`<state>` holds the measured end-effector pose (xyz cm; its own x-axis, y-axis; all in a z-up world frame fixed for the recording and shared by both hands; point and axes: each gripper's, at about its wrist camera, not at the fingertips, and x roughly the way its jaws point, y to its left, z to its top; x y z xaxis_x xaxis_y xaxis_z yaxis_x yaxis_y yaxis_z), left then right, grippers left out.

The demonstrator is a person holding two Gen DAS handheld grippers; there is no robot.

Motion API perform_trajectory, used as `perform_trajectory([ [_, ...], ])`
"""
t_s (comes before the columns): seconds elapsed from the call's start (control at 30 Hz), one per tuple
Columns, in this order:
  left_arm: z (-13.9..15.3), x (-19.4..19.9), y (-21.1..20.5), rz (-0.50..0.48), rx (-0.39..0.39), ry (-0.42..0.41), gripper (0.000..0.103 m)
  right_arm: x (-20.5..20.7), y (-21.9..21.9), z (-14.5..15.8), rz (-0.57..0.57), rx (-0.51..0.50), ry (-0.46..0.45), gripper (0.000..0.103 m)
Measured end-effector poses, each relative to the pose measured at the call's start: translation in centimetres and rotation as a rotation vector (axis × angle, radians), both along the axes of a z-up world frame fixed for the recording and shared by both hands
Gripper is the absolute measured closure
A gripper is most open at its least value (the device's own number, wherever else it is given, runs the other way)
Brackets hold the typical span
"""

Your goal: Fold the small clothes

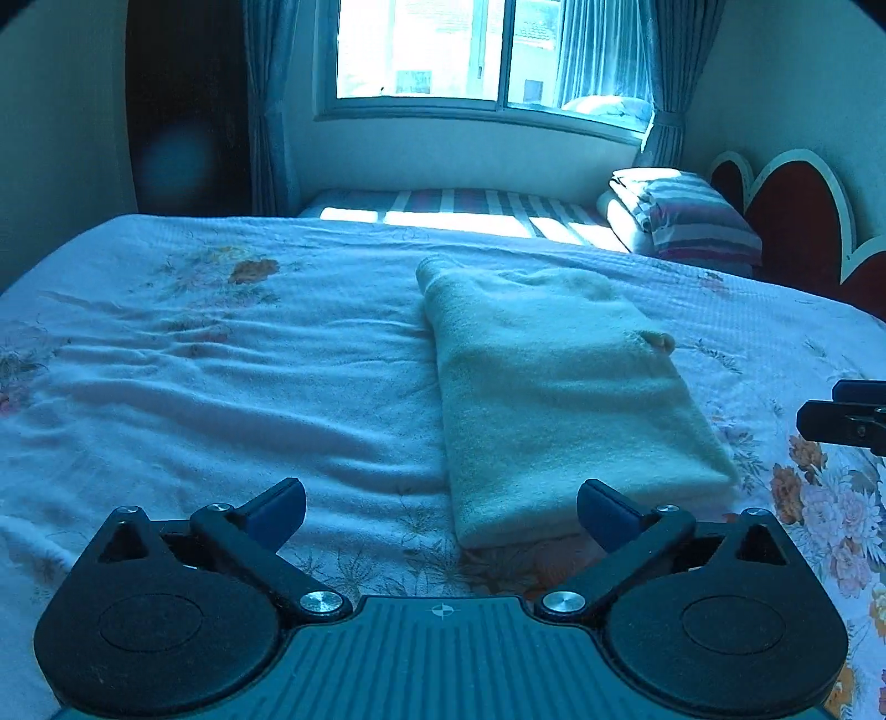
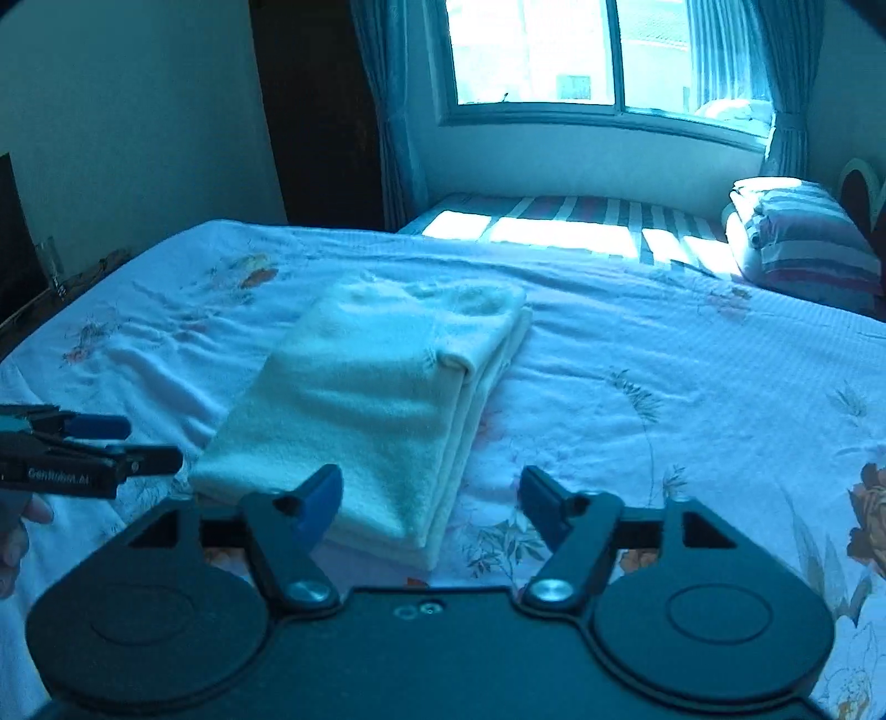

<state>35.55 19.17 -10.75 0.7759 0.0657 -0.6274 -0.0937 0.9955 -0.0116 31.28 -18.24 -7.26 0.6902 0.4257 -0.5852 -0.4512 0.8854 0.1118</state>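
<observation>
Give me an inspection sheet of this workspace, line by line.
Surface: bed with floral sheet, wrinkled on one side.
Job's things: pale folded garment lying flat in a neat stack, layered edges visible in the right wrist view.
Clutter: nothing seen on the sheet.
Grippers: left gripper and right gripper both with jaws open, empty, at the garment's near edge, not gripping it.
Cables: nothing seen.
Surroundings: second bed with striped mattress, folded striped bedding, window with curtains, red headboard.

The left tool point(image 1: 441, 512) points forward and downward, its jaws spread wide with nothing pressed between them. The right tool point(image 2: 431, 498) is likewise spread, just beside it. Part of a hand point(image 2: 16, 540) shows behind the left tool.
</observation>
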Motion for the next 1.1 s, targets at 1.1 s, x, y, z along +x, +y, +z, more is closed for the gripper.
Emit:
perform_trajectory([
  [1.1, 13.2, -27.5, -13.7, -0.012, -0.047, -0.298, 0.000, -25.9, -11.2, 11.5, -0.159, 0.040, -0.247, 0.000],
])
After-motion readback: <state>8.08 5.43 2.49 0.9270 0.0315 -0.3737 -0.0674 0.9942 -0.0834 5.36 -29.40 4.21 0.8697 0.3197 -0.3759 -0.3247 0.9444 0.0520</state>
